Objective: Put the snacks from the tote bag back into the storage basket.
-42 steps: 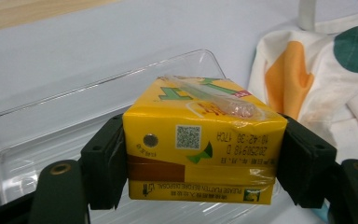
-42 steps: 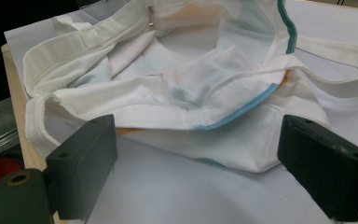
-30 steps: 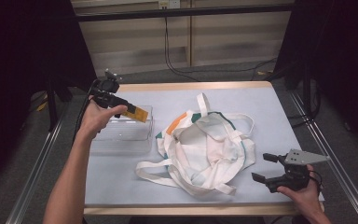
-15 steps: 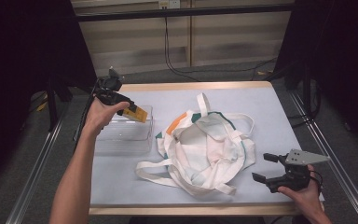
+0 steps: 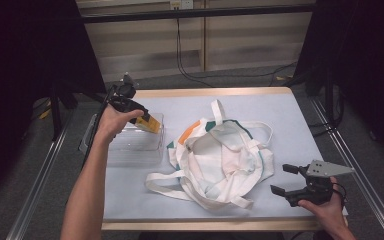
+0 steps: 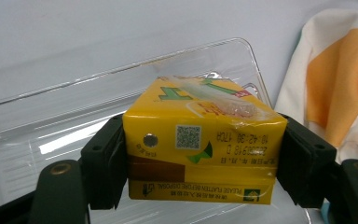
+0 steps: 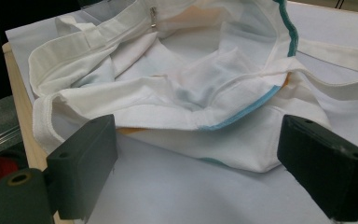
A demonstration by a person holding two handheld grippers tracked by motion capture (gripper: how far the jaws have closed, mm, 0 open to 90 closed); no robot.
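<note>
Carton [image 6: 200,154] pinched between left tongs [image 6: 200,163], apparently above clear tray [image 6: 37,140], right tongs [image 7: 196,163] wide open, empty, near bag [image 7: 168,70]

A pale blue-grey tabletop [image 5: 280,120] with a light wooden edge carries everything. Near its middle lies a crumpled white tote bag [image 5: 220,160], mouth open, with orange and green patches on its cloth and long white straps spread loosely around it. One strap [image 5: 217,111] reaches toward the far edge. Beyond the tabletop, black cables [image 5: 220,75] trail across a grey floor in front of a pale wall. Metal rails [image 5: 40,180] run along both sides.
</note>
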